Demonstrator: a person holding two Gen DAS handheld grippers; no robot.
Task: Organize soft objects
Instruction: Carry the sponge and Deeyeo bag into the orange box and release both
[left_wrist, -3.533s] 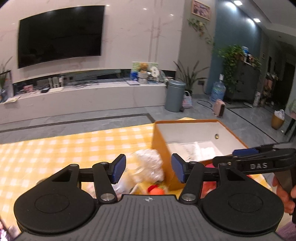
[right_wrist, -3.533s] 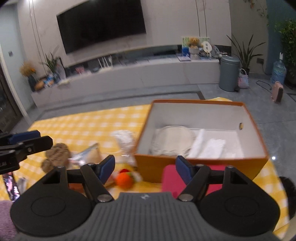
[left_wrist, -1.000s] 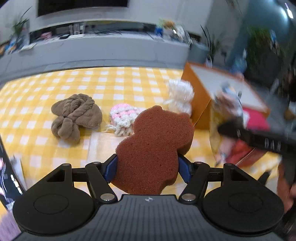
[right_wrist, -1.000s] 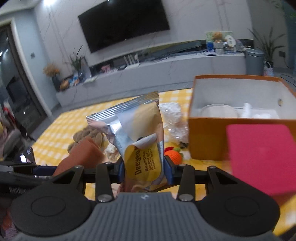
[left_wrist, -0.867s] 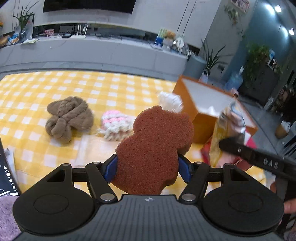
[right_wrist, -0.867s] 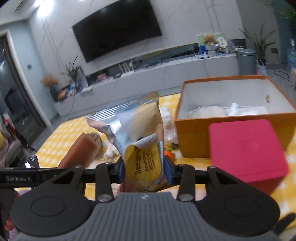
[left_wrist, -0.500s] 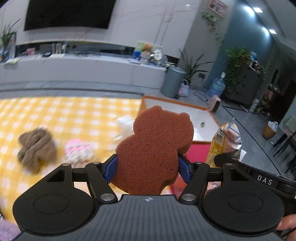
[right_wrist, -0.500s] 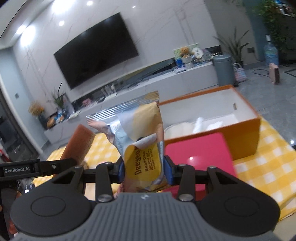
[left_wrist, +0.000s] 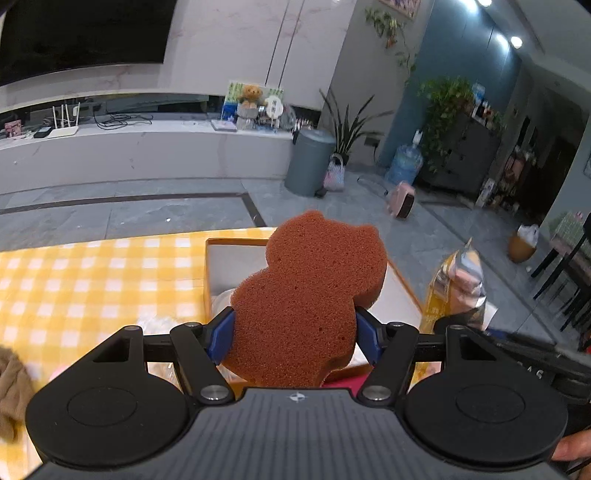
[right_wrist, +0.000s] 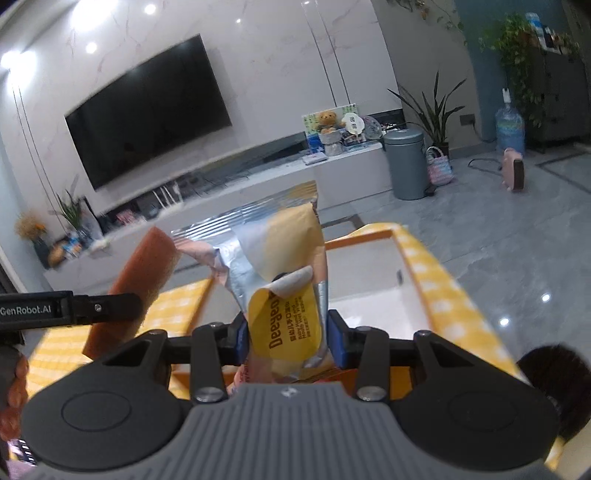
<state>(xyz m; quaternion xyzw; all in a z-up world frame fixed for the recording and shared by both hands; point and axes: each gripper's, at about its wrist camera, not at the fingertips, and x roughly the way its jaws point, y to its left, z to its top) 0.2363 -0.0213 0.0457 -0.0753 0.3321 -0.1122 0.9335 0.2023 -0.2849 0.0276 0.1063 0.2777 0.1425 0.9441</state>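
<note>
My left gripper (left_wrist: 293, 334) is shut on a brown bear-shaped sponge (left_wrist: 310, 295) and holds it above the orange box (left_wrist: 214, 280) with a white inside. My right gripper (right_wrist: 290, 338) is shut on a yellow and silver wipes packet (right_wrist: 284, 280), also held over the box (right_wrist: 369, 291). The packet shows at the right of the left wrist view (left_wrist: 456, 284). The sponge shows edge-on at the left of the right wrist view (right_wrist: 138, 280). Box contents are mostly hidden.
A yellow checked cloth (left_wrist: 92, 280) covers the table. A brown knitted piece (left_wrist: 11, 387) lies at the far left edge. A red block (left_wrist: 347, 380) shows just under the sponge. Beyond the table are grey floor, a bin (left_wrist: 308, 162) and a TV unit.
Both grippers have risen and moved forward over the orange box with the sponge and the packet still held. The soft items on the cloth have slid out of view to the left.
</note>
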